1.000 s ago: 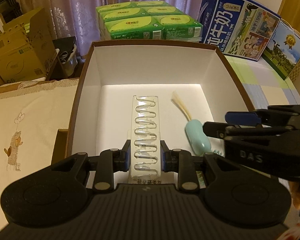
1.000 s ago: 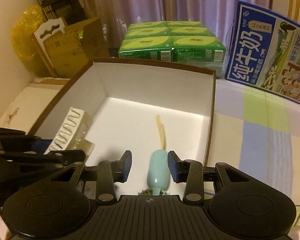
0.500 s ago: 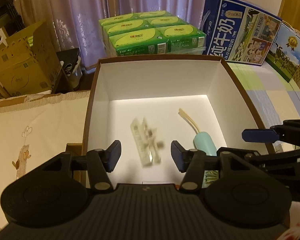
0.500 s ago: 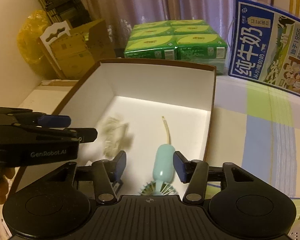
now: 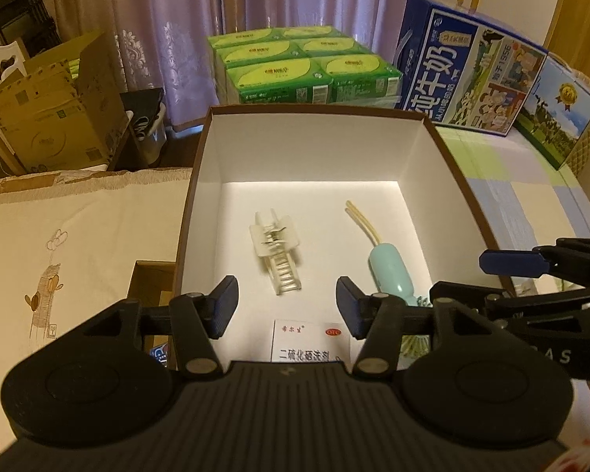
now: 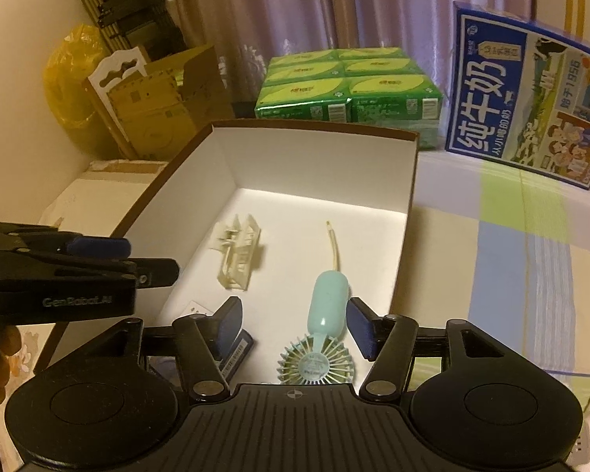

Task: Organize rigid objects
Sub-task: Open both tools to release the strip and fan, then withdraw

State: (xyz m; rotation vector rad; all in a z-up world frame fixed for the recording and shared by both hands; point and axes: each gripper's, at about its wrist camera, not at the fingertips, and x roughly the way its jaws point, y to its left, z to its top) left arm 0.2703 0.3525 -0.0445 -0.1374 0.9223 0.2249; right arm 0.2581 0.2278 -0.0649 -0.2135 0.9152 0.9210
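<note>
A brown box with white inside (image 5: 318, 149) (image 6: 318, 161) holds a clear plastic rack (image 5: 277, 253) (image 6: 238, 255), a mint handheld fan (image 5: 391, 267) (image 6: 326, 330) with a yellow strap, a white medicine carton (image 5: 310, 340) and a small dark blue box (image 6: 238, 350). My left gripper (image 5: 287, 306) is open and empty above the box's near edge; it also shows in the right wrist view (image 6: 137, 263). My right gripper (image 6: 293, 326) is open around the fan's handle without holding it, and shows in the left wrist view (image 5: 499, 275).
Green tissue packs (image 5: 306, 67) and blue milk cartons (image 5: 468, 74) stand behind the box. Cardboard boxes (image 5: 51, 114) sit at the left, with a cream cloth (image 5: 67, 236) beside the box. A checked cloth (image 6: 511, 236) lies to the right.
My left gripper opened and let go of the clear rack, which fell onto the box floor. Both grippers pulled back and up; the right one widened.
</note>
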